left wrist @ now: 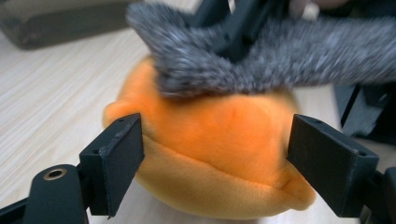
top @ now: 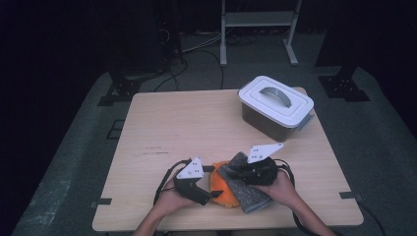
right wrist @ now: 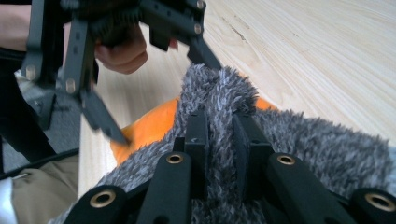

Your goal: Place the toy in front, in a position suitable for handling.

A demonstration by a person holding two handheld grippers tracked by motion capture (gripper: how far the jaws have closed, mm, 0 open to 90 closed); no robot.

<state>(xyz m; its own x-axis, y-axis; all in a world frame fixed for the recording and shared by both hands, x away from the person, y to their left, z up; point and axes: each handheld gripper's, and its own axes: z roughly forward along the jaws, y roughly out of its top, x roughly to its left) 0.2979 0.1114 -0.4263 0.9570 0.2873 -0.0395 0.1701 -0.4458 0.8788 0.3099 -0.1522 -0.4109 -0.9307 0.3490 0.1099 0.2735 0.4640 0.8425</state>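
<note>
An orange plush toy (top: 222,188) lies near the table's front edge, with a grey fuzzy cloth (top: 250,195) draped over its right side. My left gripper (top: 212,183) stands open around the toy (left wrist: 219,144). One pad sits at each flank and the plush is not squeezed. My right gripper (right wrist: 219,126) is shut on a raised fold of the grey cloth (right wrist: 317,144), held just above the toy (right wrist: 149,126). In the high view the right gripper (top: 232,172) comes in from the right, over the cloth. The left gripper view has the cloth (left wrist: 280,56) lying across the toy's top.
A dark box with a white lid and grey handle (top: 275,104) stands at the back right of the wooden table (top: 177,128). Its dark wall (left wrist: 56,23) is seen far off in the left gripper view. Metal stand legs (top: 258,34) rise on the floor behind the table.
</note>
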